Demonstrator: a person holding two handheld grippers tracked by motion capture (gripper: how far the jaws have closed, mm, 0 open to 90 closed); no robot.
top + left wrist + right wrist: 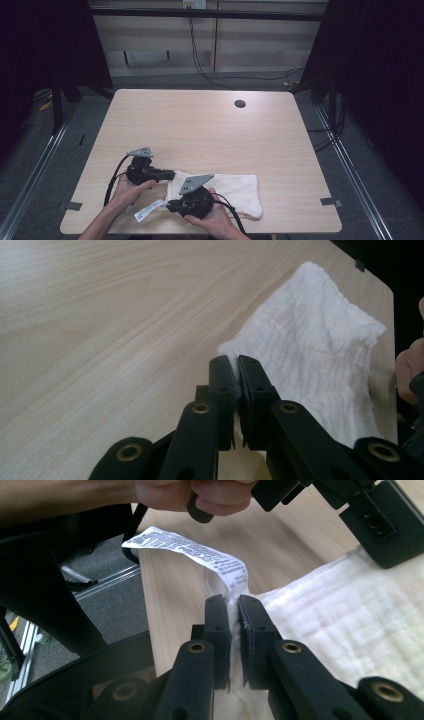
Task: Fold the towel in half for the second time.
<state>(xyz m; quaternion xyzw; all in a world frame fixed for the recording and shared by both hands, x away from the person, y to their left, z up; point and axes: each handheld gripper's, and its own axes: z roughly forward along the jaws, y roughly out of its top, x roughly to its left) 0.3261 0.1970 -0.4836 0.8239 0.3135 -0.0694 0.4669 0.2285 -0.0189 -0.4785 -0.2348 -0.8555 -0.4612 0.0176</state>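
A white towel (pixel 235 190) lies flat near the front edge of the wooden table (pixel 200 125), with a printed care label (pixel 149 210) sticking out at its left end. My left gripper (pixel 171 175) is shut on the towel's far left corner; in the left gripper view the jaws pinch the cloth (pixel 315 355) at their tips (pixel 233 364). My right gripper (pixel 170 205) is shut on the near left corner. In the right gripper view its jaws (pixel 231 605) clamp the towel (pixel 350 625) right beside the label (pixel 190 547).
A dark round cable hole (pixel 240 104) sits at the table's back right. Grey tape marks (pixel 331 202) lie at the front corners. Cables (pixel 210 75) run over the floor behind the table. Dark curtains flank both sides.
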